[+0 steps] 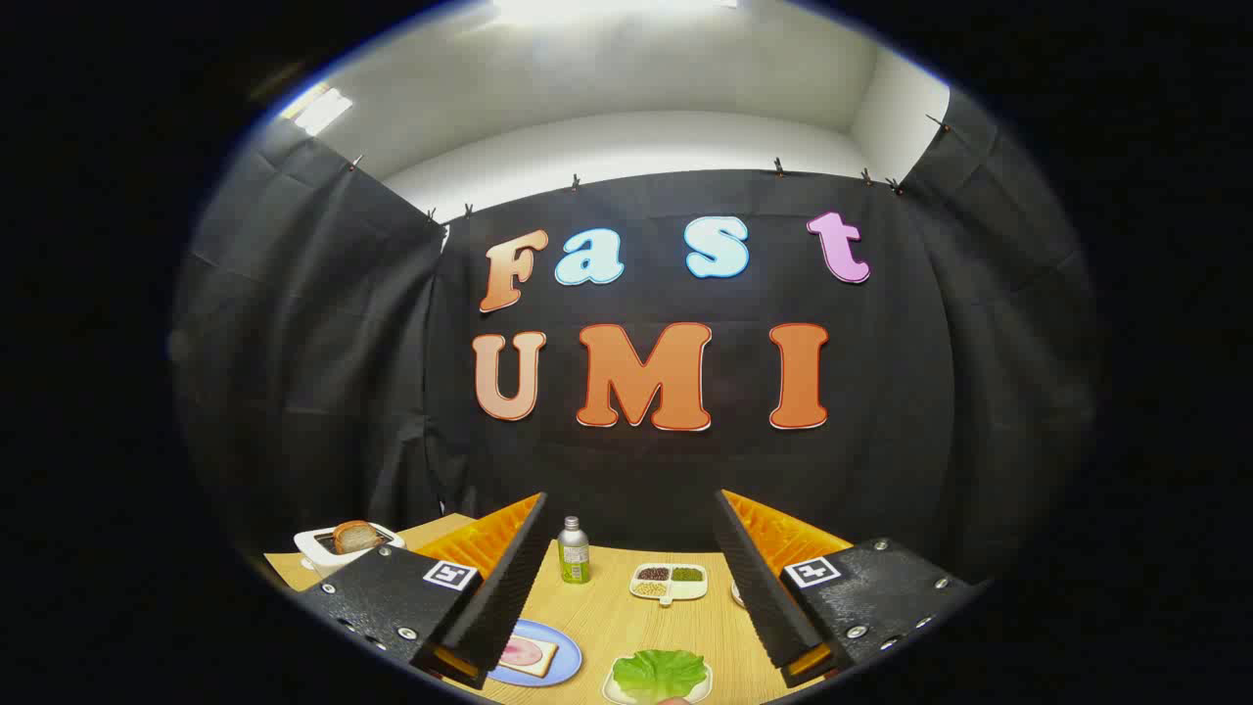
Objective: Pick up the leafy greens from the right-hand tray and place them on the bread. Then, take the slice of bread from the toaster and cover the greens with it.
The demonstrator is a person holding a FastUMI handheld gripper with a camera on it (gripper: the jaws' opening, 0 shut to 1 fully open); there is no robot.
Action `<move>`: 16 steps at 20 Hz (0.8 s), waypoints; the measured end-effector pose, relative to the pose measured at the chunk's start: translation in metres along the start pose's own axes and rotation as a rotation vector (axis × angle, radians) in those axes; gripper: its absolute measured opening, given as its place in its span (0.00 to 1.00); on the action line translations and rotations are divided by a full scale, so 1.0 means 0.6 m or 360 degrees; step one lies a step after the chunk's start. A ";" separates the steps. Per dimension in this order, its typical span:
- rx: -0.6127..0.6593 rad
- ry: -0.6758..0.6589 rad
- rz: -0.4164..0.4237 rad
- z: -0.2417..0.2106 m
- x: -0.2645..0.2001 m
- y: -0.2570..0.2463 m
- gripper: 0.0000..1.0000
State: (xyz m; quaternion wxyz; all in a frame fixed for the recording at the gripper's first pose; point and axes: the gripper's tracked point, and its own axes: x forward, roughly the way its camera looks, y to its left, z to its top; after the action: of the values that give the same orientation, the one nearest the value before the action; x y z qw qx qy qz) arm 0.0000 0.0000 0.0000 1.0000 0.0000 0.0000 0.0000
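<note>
Gripper (626, 597) held high above the counter (626, 627), its two fingers spread wide apart and holding nothing; the dark ribbed pads (509, 587) stand at the lower left and lower right of the frame with the wooden surface showing between them.

The leafy greens (658, 672) lie at the bottom centre of the frame, on a small white tray (617, 693), below the open gap and slightly nearer the right finger than the left. The leaf is broad and flat, with its longer spread running roughly across the gap from finger to finger; no stem end can be made out.

The bread (529, 654), topped with a pink slice, rests on a blue plate (558, 671) at the lower left, just beside the left finger and partly hidden by it. Plate and tray sit near each other, side by side, apart.

The toaster (328, 548) stands at the far left of the counter, beyond the left finger, with a second slice of bread (356, 536) rising from its slot.

Further back, between the fingers, are a small metal bottle (574, 551) and a divided dish (669, 581) of seeds.

Judged from this layout, the first pick is not yet begun: the greens lie below and ahead of the gripper, so the coming move calls for a descent with the fingers tipped downward, followed by a short carry to the left.
</note>
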 end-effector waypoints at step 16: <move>0.0022 -0.0016 -0.0007 -0.001 -0.005 -0.014 0.98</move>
State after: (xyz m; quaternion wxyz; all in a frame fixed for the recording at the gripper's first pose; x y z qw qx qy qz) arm -0.0029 -0.0086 -0.0008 1.0000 0.0070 -0.0050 -0.0023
